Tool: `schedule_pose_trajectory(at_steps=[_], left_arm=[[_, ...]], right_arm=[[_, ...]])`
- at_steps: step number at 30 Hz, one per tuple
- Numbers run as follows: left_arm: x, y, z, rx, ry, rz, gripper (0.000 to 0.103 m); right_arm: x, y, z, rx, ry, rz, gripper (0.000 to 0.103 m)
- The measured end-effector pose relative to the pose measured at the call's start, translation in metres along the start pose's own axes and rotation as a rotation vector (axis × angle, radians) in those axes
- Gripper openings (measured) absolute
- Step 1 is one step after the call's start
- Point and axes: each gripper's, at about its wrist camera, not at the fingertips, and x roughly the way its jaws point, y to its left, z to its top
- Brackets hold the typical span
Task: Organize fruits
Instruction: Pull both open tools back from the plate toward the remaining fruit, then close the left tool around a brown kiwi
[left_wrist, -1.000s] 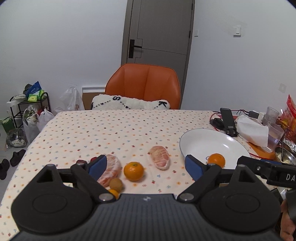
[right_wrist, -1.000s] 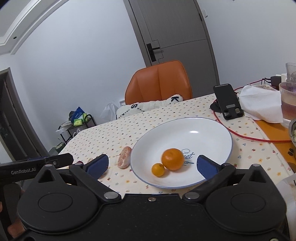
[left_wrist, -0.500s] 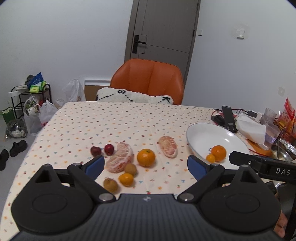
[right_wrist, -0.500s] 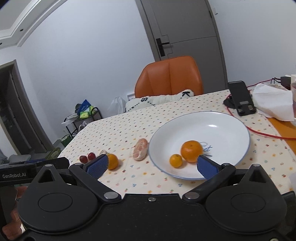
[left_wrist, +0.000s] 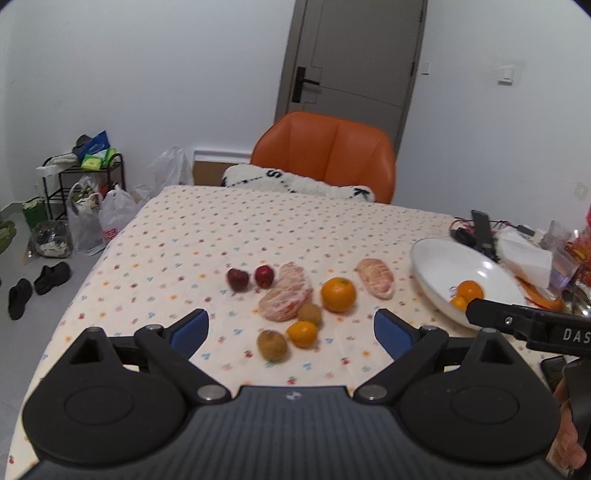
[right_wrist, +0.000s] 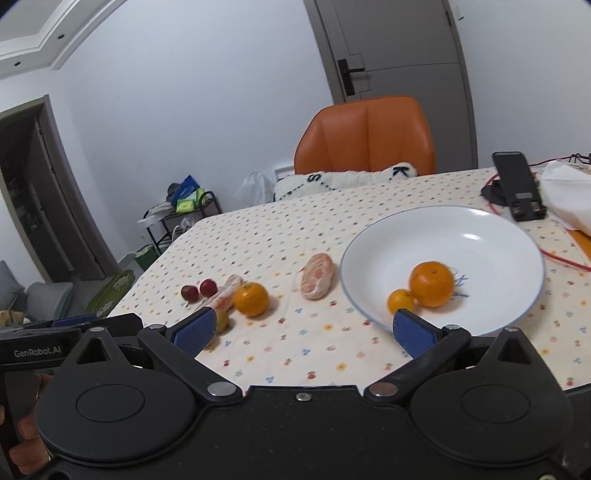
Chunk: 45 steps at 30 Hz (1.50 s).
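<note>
Holding both tools above the near edge of the surface (left_wrist: 258, 229), you have the left hand-held gripper (left_wrist: 291, 330) spread wide with nothing between its blue pads, and the right hand-held gripper (right_wrist: 303, 330) just as wide and just as empty.

Ahead of your left tool the loose fruit lies on the dotted cloth: two small red fruits (left_wrist: 251, 277) side by side at the far left, a peeled pomelo segment (left_wrist: 287, 295) just right of them, a large orange (left_wrist: 338, 294) beside that, and a second peeled segment (left_wrist: 376, 277) further right. Nearer to you sit a kiwi (left_wrist: 309, 314), a small orange (left_wrist: 303, 333) touching it, and another kiwi (left_wrist: 272, 345).

To the right, the white plate (right_wrist: 480, 229) holds a large orange (right_wrist: 432, 283) with a small orange (right_wrist: 400, 301) touching its left side. Beyond the plate stands a black phone stand (right_wrist: 517, 186), with a white tissue (right_wrist: 569, 201) beside it.
</note>
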Motion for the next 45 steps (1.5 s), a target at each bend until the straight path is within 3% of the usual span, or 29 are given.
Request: schedule_pose_trajectory(at_steps=[14,19,24,29,33,45], left_arm=[[0.018,0.022,-0.014,-0.047,0.017,-0.033,0.091],[0.029,0.025,-0.015,-0.053,0.031,-0.044,0.074],[0.040,0.026,-0.018,-0.049,0.046,-0.055,0.065],[0.053,0.026,-0.021,-0.049,0.071,-0.069,0.052],[0.063,0.030,-0.021,-0.055,0.094,-0.082,0.025],[0.060,0.053,-0.008,-0.084,0.062,-0.061,0.024]], right_arm=[[0.022,0.025,-0.008,-0.061,0.044,0.047,0.103],[0.030,0.031,-0.008,-0.074,0.052,0.076,0.096],[0.042,0.034,-0.008,-0.071,0.067,0.081,0.088],[0.052,0.034,-0.007,-0.068,0.078,0.079,0.086],[0.061,0.035,-0.005,-0.067,0.086,0.079,0.086],[0.083,0.057,0.008,-0.087,0.098,0.126,0.075]])
